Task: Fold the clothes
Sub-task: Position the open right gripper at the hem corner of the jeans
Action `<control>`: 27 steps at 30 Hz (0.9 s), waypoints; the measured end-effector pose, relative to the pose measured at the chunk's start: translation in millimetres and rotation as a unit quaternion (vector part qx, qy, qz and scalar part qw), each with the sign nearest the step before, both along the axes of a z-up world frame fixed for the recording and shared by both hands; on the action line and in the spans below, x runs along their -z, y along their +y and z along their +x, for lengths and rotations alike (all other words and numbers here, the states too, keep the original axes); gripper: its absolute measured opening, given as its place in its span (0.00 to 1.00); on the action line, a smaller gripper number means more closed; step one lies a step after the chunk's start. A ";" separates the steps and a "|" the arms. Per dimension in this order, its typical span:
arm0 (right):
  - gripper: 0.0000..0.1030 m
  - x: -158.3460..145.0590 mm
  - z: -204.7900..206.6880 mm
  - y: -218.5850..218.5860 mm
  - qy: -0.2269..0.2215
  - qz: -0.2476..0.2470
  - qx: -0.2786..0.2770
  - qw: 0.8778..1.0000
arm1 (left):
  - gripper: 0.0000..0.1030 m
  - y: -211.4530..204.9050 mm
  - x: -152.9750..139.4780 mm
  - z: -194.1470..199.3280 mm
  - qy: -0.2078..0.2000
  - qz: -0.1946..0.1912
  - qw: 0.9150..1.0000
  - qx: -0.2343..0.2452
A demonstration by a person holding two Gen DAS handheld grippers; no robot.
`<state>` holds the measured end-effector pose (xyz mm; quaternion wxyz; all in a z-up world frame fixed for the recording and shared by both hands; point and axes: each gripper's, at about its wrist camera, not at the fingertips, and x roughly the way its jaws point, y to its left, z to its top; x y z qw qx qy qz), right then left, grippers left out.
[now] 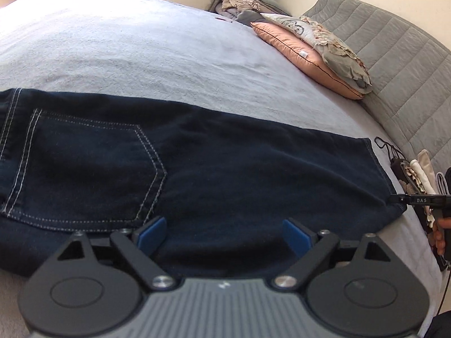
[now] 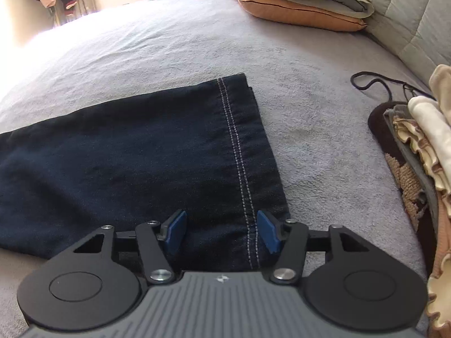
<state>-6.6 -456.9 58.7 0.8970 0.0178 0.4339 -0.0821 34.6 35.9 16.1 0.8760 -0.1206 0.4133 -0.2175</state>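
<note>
Dark blue jeans (image 1: 225,169) lie flat across the bed, folded lengthwise, back pocket (image 1: 84,169) up at the left. My left gripper (image 1: 222,235) hovers open over the middle of the near edge, blue pads wide apart with nothing pinched. In the right wrist view the hem end of the jeans (image 2: 169,155) with its double white stitching lies flat. My right gripper (image 2: 221,232) stands open over the near hem corner, its pads apart on either side of the stitched seam. The right gripper's tip (image 1: 417,200) shows at the hem in the left wrist view.
A light grey bedspread (image 1: 141,50) covers the bed. Pillows (image 1: 310,53) lie at the back right against a grey quilted headboard (image 1: 394,64). A pile of clothes (image 2: 417,155) with a black cord (image 2: 375,81) sits to the right of the hem.
</note>
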 end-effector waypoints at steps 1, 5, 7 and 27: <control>0.57 -4.5 -1.6 4.1 -0.016 -0.023 -0.001 1.000 | 0.88 1.5 -2.7 -0.6 -0.001 -0.005 1.000 -0.008; 0.62 -3.6 6.9 18.5 -0.038 0.035 -0.058 0.997 | 0.91 2.2 -8.7 -4.3 -0.012 -0.002 1.000 -0.021; 0.66 12.2 16.2 33.6 0.010 0.016 -0.082 0.996 | 0.92 -2.7 -5.0 -4.1 -0.010 0.020 1.000 -0.015; 1.00 32.3 98.4 113.2 -0.050 -0.011 -0.071 0.996 | 0.97 -42.9 2.6 -21.6 -0.018 0.052 0.996 0.065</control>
